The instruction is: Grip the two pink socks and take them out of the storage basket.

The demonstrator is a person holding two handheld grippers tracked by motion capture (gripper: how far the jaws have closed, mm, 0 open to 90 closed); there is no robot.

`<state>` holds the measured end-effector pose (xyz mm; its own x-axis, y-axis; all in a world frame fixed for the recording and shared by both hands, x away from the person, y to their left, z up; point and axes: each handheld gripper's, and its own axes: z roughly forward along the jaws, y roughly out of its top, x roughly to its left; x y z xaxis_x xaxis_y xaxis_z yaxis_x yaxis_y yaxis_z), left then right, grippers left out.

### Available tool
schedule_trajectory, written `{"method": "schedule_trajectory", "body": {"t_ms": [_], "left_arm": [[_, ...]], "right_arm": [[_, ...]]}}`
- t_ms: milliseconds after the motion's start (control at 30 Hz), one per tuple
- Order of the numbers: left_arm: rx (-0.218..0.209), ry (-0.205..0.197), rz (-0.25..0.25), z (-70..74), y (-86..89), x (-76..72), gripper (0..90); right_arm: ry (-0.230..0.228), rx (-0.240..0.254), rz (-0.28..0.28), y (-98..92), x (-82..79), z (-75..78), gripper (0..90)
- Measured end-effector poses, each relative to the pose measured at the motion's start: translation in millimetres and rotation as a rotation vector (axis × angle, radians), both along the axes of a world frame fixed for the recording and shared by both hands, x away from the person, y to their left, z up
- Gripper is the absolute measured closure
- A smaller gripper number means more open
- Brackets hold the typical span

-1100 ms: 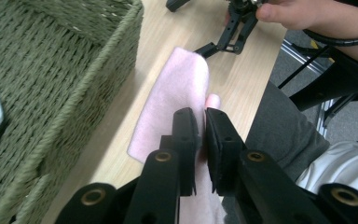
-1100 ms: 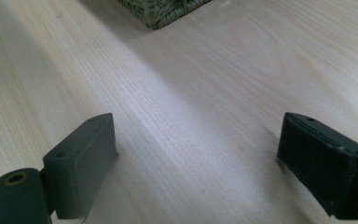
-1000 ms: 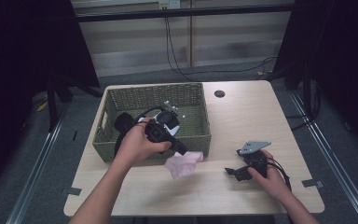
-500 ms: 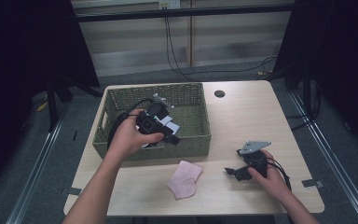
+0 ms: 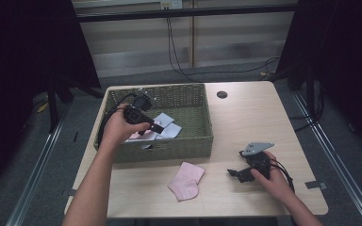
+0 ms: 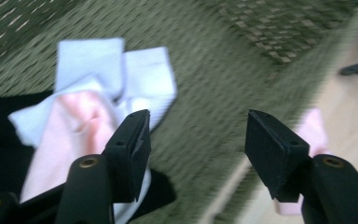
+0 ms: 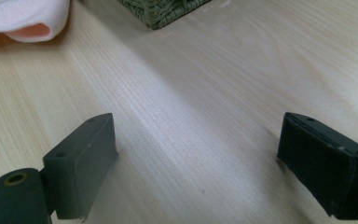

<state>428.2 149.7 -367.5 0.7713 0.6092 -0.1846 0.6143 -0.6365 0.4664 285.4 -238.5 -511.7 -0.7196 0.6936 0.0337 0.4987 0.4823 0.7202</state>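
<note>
A: What do we see of the left gripper (image 5: 156, 127)?
B: We see it held over the basket (image 5: 188, 143), jaws apart with nothing between them, above the pale socks (image 6: 116, 79) heaped inside

A: And the right gripper (image 5: 233, 173)?
B: It sits low over the table (image 5: 264, 117), jaws spread wide and empty. We see a pink sock (image 5: 186, 180) flat on the table, just in front of the basket and left of that gripper
</note>
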Motion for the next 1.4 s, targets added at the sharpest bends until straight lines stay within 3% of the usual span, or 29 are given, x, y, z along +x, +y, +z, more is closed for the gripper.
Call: {"method": "schedule_trajectory", "body": {"t_ms": [100,267,633,767,967,1067,1100,1133,1200,1333,1400], "left_arm": [[0.036,0.001,0.017,-8.1,7.4,8.8,39.1],[0.05,0.011,0.069,-22.0,17.8,19.8,38.7],[0.051,0.003,0.15,-47.3,29.1,42.0,33.1],[0.045,0.013,0.152,-54.5,27.0,47.9,31.6],[0.069,0.037,0.147,-68.6,21.5,54.1,32.5],[0.116,0.031,0.135,-74.3,18.7,54.9,42.8],[0.125,0.039,0.142,-74.3,18.3,54.5,50.1],[0.126,0.045,0.158,-73.1,18.2,54.3,63.3],[0.118,0.033,0.187,-66.7,20.0,54.2,73.7],[0.127,0.062,0.185,-51.8,23.6,52.7,78.5],[0.102,0.064,0.181,-43.6,23.4,50.3,78.8]], "right_arm": [[0.001,0.0,0.0,0.0,0.0,0.1,10.6],[0.001,0.002,-0.002,0.2,-0.1,0.0,10.6],[0.001,0.002,-0.002,0.2,0.0,0.0,10.6],[0.001,0.002,-0.002,0.2,0.0,0.1,10.6],[0.002,0.002,-0.002,0.1,-0.1,0.1,10.6],[0.001,0.002,-0.002,0.1,0.0,0.0,10.6],[0.001,0.002,-0.002,0.1,0.0,0.0,10.6],[0.002,0.003,-0.002,0.1,-0.1,0.1,10.7],[0.001,0.002,-0.002,0.1,0.0,0.0,10.6],[0.001,0.002,-0.002,0.1,0.0,0.0,10.6],[0.001,0.002,-0.002,0.1,0.0,0.0,10.6]]}}
